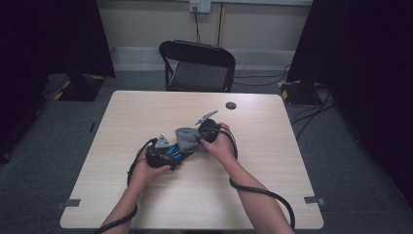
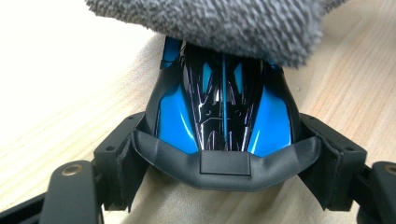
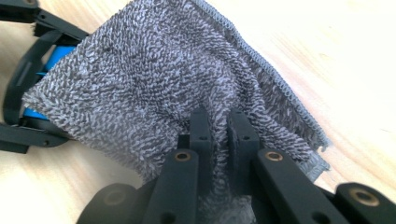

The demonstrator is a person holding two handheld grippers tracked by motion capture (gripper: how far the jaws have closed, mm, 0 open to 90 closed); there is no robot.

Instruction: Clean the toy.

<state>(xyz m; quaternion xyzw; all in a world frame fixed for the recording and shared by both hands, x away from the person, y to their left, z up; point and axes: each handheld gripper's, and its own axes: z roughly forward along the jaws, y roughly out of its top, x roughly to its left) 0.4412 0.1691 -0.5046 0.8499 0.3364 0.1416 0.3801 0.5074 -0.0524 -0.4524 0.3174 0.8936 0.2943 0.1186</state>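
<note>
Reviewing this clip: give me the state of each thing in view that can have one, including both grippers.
left gripper: shut on the toy car, jaws at its two sides.
right gripper: shut on the grey cloth.
toy car: black and blue, held over the table, far end under the cloth.
grey cloth: bunched, draped over the car.
table: light wood, one small dark disc near the far edge.
folding chair: unfolded, unoccupied, behind the table.

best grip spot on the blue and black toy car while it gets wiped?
Across its flanks at the wide rear end, coming in from behind, as the left gripper does now. The toy car tapers toward its far end, so the rear is the widest hold, and it leaves the top free for the grey cloth pinched in the right gripper.
</note>
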